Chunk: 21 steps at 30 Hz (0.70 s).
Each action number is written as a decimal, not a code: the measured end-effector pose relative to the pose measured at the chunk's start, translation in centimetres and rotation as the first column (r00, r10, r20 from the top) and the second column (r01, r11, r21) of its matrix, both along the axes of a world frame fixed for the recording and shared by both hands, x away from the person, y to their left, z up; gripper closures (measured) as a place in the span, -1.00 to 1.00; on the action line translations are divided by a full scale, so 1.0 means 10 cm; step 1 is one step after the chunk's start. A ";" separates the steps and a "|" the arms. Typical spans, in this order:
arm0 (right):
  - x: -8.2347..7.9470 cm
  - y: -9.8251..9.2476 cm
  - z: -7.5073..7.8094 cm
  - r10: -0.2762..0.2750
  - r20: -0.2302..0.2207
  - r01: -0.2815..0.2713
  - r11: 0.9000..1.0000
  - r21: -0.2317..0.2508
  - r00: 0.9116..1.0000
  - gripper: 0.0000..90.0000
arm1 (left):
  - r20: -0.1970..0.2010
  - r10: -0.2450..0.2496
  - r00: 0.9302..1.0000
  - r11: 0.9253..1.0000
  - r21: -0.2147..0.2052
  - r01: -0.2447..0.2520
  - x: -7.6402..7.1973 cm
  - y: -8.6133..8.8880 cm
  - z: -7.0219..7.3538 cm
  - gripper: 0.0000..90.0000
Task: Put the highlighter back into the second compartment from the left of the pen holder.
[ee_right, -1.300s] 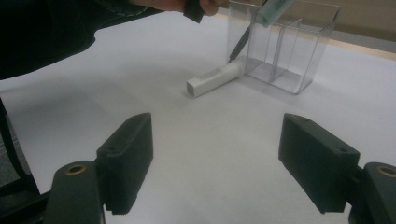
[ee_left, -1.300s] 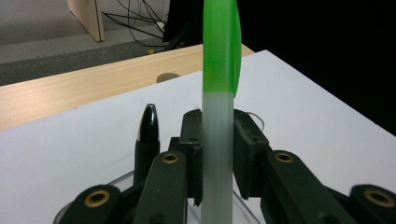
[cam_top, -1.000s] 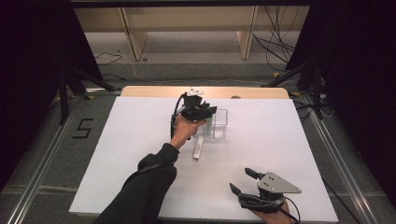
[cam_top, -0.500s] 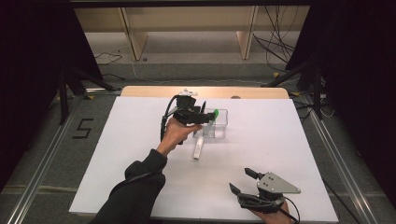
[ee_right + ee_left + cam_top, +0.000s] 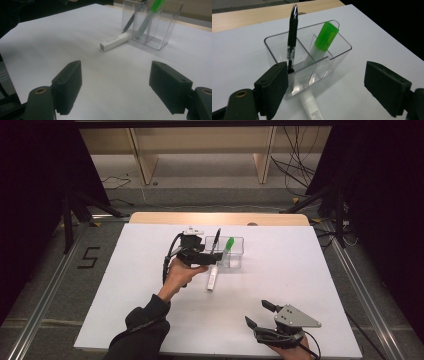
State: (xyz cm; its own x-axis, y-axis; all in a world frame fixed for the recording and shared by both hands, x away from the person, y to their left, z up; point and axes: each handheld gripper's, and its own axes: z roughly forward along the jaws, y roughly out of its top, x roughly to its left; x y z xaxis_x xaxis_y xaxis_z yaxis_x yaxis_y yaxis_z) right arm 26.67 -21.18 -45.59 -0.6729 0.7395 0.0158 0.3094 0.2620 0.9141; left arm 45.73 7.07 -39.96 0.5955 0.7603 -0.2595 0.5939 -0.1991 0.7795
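The left gripper (image 5: 207, 254) is held just in front of a clear plastic organiser (image 5: 308, 65) that stands on the white bench (image 5: 150, 285). Its fingers (image 5: 273, 87) have just been opening and are now spread wide, with nothing pinched between them; in the left gripper view the organiser's near wall is seen in the gap between the two fingers, close to the left one but not pressed by either.

Inside the organiser, beyond the fingers, a black pen (image 5: 292, 35) stands nearly upright in the compartment nearer the left finger, and a green-capped marker (image 5: 324, 37) leans in the adjoining compartment, cap upward. A white tube (image 5: 312, 110) lies flat on the bench, one end touching the foot of the organiser and the other running toward the fingers, between them and below.

The right gripper (image 5: 260, 314) is held low over the near edge of the bench, well apart from the organiser. Its fingers (image 5: 68, 85) are likewise spread, with only bare bench between them; the white tube and the organiser are seen far ahead of them in the right gripper view.
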 end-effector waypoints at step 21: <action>0.01 -0.01 -0.01 -0.001 -0.004 0.001 1.000 -0.001 1.000 -0.40 | -0.064 0.034 0.997 0.996 0.084 -0.029 -0.21 -0.02 -0.26 -0.64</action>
